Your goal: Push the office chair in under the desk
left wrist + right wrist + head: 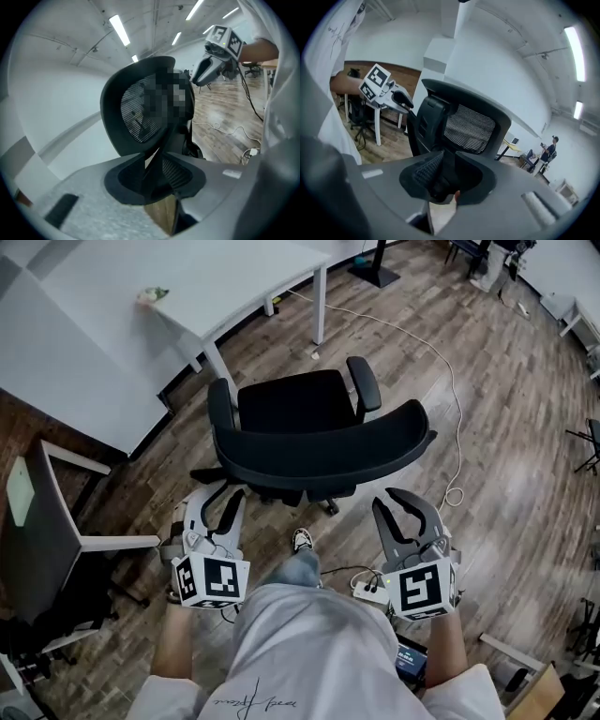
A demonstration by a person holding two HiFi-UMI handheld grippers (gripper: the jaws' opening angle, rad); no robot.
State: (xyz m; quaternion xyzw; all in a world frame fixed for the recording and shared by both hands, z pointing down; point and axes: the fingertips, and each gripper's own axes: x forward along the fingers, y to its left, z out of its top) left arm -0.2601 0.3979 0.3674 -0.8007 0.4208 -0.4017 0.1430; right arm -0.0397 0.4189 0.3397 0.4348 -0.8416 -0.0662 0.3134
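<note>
A black office chair stands on the wood floor with its seat facing the white desk at the upper left and its curved backrest towards me. The seat is outside the desk's edge. My left gripper is just behind the backrest's left end, open and empty, apart from it. My right gripper is behind the backrest's right end, also open and empty. The left gripper view shows the mesh backrest ahead of its jaws and the right gripper beyond. The right gripper view shows the backrest and the left gripper.
A white cable runs across the floor right of the chair to a power strip near my feet. A second chair and small white table stand at the left. The desk leg is beyond the chair. A distant person stands far off.
</note>
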